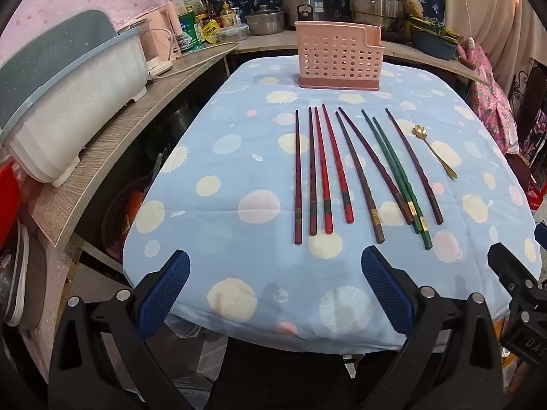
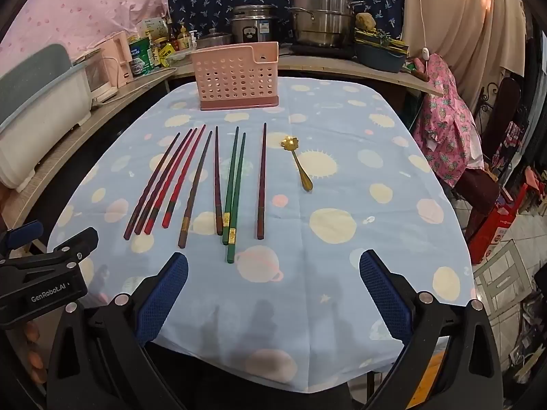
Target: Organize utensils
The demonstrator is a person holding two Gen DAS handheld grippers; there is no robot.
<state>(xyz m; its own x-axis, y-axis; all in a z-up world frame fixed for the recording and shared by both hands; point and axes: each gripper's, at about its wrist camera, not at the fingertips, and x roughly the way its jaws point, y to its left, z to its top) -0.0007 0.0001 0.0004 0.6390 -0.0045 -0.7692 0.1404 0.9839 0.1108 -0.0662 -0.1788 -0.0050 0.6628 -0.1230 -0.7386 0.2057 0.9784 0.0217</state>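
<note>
Several chopsticks (image 1: pixel 342 171) (image 2: pixel 205 184) in red, dark brown and green lie side by side in the middle of the table, tips toward the far end. A small gold spoon (image 1: pixel 436 150) (image 2: pixel 299 164) lies to their right. A pink perforated utensil holder (image 1: pixel 338 56) (image 2: pixel 237 77) stands upright at the far end. My left gripper (image 1: pixel 275 266) hovers open over the near edge, nothing between its blue pads. My right gripper (image 2: pixel 273 266) is open too, and empty, short of the chopsticks. Each gripper shows at the edge of the other's view.
The table (image 1: pixel 239 136) (image 2: pixel 376 205) wears a light blue cloth with planets. A white and blue dish rack (image 1: pixel 68 102) sits on the left counter. Pots (image 2: pixel 321 17), bottles and a rice cooker (image 1: pixel 304 3) crowd the back counter. Pink clothing (image 2: pixel 444 119) hangs at the right.
</note>
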